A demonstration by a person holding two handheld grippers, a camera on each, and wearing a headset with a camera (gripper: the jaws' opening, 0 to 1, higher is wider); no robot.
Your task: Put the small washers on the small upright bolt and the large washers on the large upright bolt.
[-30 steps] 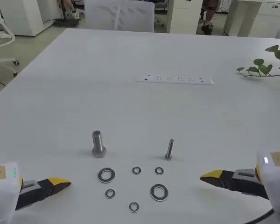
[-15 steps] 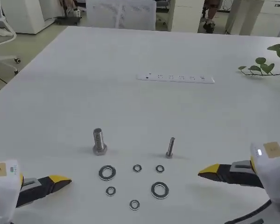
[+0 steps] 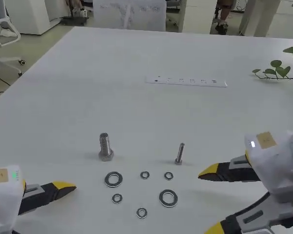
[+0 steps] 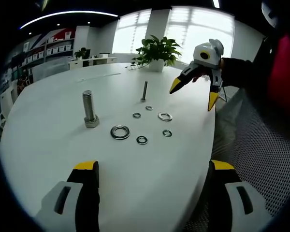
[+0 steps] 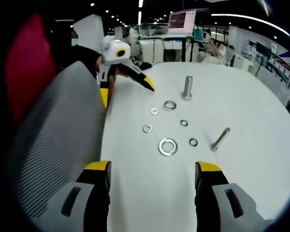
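Six washers lie flat on the white desk [image 3: 49, 97], in a loose cluster close to its near edge, each a bright silver ring and none touching another. We count two large washers [image 3: 113, 179], one at the left of the cluster, just in front of the large bolt, and a second toward the right, nearer the edge. We count four small washers [image 3: 145, 175]: two side by side in the row closest to the bolts, one behind the left large ring toward the near edge, and one at the very front of the cluster. Two bolts stand a little farther in from that edge, well apart from each other, both upright on their heads with the shanks pointing up. The large bolt [image 3: 104, 146] is thick and stubby, with coarse thread and a hexagonal head on the desk; the small bolt [image 3: 180, 153] is a slim pin to its right. Our left gripper [image 4: 153, 166] sits toward the near left corner, its black, yellow-tipped jaws spread wide with nothing between them. Our right gripper [image 5: 152, 167] is held above the near edge to the right of the washers, jaws likewise wide apart and gripping nothing. One white power strip [image 3: 187, 81] lies toward the middle of the desk, and one leafy plant [image 3: 282, 68] reaches in at the right edge.
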